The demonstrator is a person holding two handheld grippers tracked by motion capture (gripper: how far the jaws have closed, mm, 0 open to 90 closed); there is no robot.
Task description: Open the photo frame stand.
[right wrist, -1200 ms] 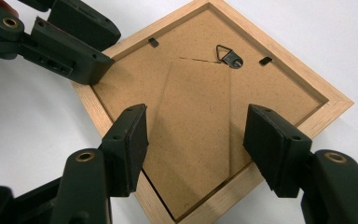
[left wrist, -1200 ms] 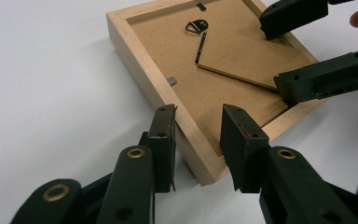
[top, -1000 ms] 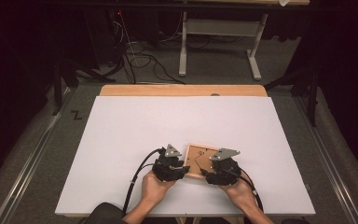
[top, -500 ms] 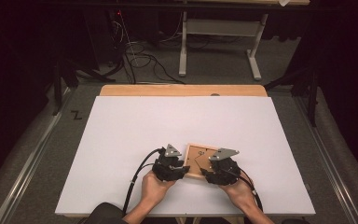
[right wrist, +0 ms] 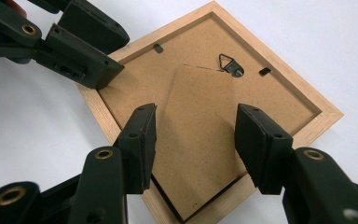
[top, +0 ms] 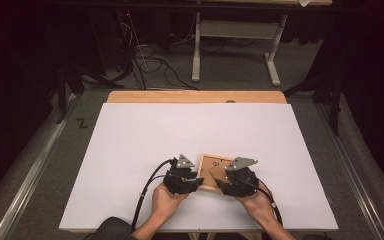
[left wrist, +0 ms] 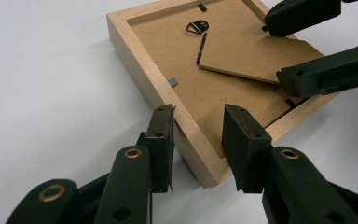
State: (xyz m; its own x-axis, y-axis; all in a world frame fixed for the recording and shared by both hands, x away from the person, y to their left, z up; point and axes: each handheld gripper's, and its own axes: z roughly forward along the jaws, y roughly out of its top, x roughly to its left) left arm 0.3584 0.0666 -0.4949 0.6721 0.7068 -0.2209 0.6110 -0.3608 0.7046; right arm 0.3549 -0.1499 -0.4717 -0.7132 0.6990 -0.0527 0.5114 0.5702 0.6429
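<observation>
While the pale wooden picture frame [top: 215,172] lies face-down on the white tabletop [top: 130,150] at 6 o'clock, the left hand-held gripper [left wrist: 196,140] straddles its side rail, jaws spread. The right hand-held gripper [right wrist: 193,140], having just narrowed, brackets the brown fibreboard easel stand [right wrist: 200,140] without pinching.

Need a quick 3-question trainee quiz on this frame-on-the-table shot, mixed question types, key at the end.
1. True or false: the wooden picture frame lies with its brown backing board facing up.
2. Which part does the left gripper straddle?
A. the triangular hanger
B. the frame's wooden edge near a corner
C. the stand flap
3. Fill in: the right gripper has its jaws either side of the hinged ____ on the back of the frame.

Key:
1. True. The triangular hanger and metal tabs show on top.
2. B. One jaw sits outside the rail, one over the backing.
3. Stand flap, also called the easel leg.
</observation>
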